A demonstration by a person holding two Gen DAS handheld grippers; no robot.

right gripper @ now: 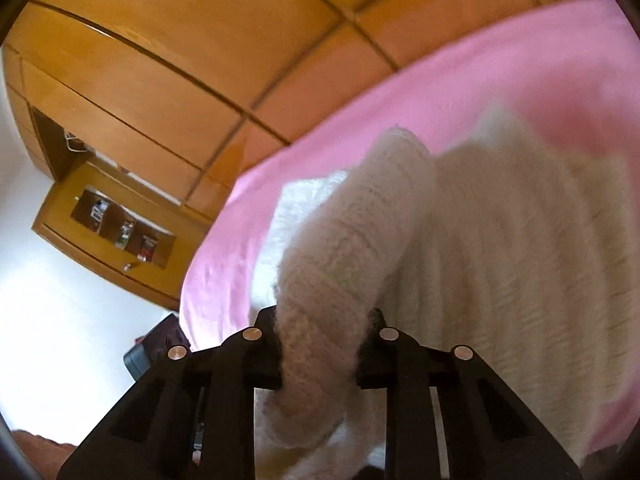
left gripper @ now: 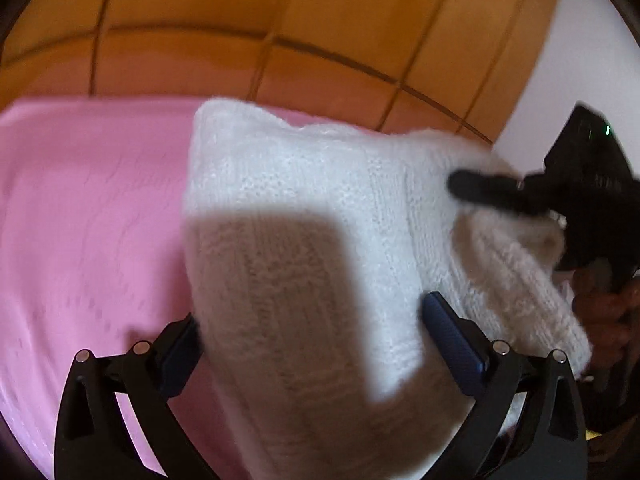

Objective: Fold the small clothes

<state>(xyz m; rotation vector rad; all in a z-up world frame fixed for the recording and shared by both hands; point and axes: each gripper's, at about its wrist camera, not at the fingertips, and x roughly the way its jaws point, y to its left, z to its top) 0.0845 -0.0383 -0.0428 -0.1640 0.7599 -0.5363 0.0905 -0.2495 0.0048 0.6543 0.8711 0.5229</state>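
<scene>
I hold a small white knitted sweater point(left gripper: 304, 216) over the pink bedsheet point(left gripper: 80, 208), with a pair of tongs in each hand. The knit is fuzzy and thick, with fine ribbing running along its length; its upper part is brightly lit, and a dark square-edged shadow falls across the lower middle. It is bunched and partly doubled over, lifted at my end and draping down toward the sheet.

My left gripper point(left gripper: 312, 340) has a broad fold of the sweater between its blue-padded fingers point(left gripper: 452, 340), which stand well apart with the cloth filling the space between them; they seem clamped on that thick bundle, both pads pressing into the knit.

My right gripper point(right gripper: 320, 344) is closed on a rolled, tube-like part of the sweater point(right gripper: 352, 240), probably a sleeve, which rises up from between the black fingers and ends in a rounded cuff-like tip. Seen from the left wrist, the right gripper point(left gripper: 480, 192) reaches in from the right side, one dark finger lying against the sweater's far edge.

Behind the bed stand orange-brown wooden cabinets point(right gripper: 160, 60) with dark panel seams, beside a white wall point(right gripper: 60, 300).
</scene>
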